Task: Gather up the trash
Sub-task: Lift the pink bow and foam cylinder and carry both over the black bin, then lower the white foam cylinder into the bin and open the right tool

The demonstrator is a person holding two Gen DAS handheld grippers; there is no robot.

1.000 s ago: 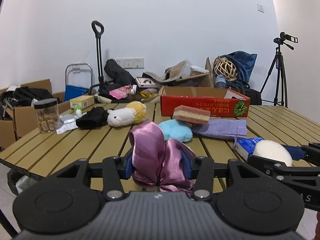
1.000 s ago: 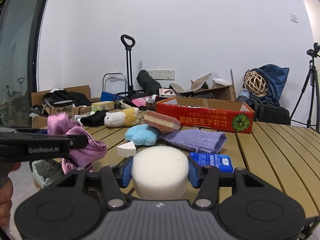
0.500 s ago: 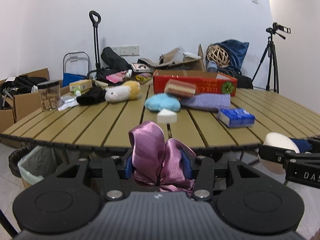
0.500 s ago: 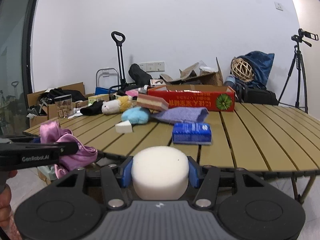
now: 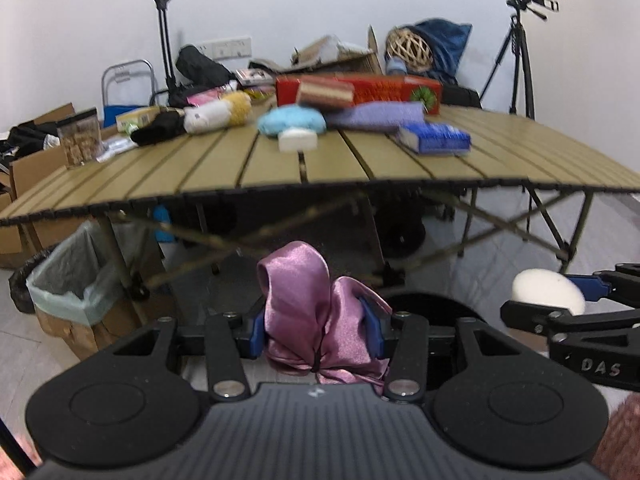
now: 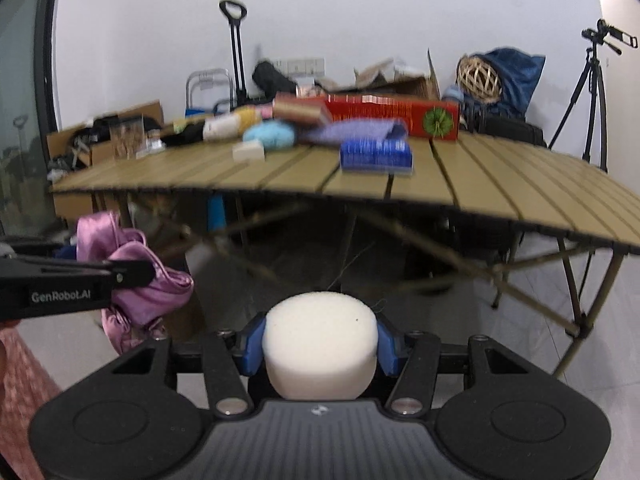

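My landmark is the slatted tabletop (image 5: pixel 224 168), seen from below its near edge. Left of it, tucked under its left corner, stands a trash bin lined with a pale green bag (image 5: pixel 68 276). On its left end sit a clear jar (image 5: pixel 78 142) and a white-and-yellow plush toy (image 5: pixel 214 112). Toward its middle lie a light blue plush (image 5: pixel 290 122) and, just in front, a white wedge sponge (image 5: pixel 298 141). Below the near edge, my left tongs (image 5: pixel 318 330) are clenched on a crumpled pink satin cloth (image 5: pixel 316 312), held in the air. Right of the middle, a blue packet (image 5: pixel 434 138) rests in front of a long red box (image 5: pixel 384 88). Lower right of the tabletop, my right tongs (image 6: pixel 320 344) are clamped on a round white sponge (image 6: pixel 320 344), also in the air. A camera tripod (image 5: pixel 520 48) stands behind the right end.
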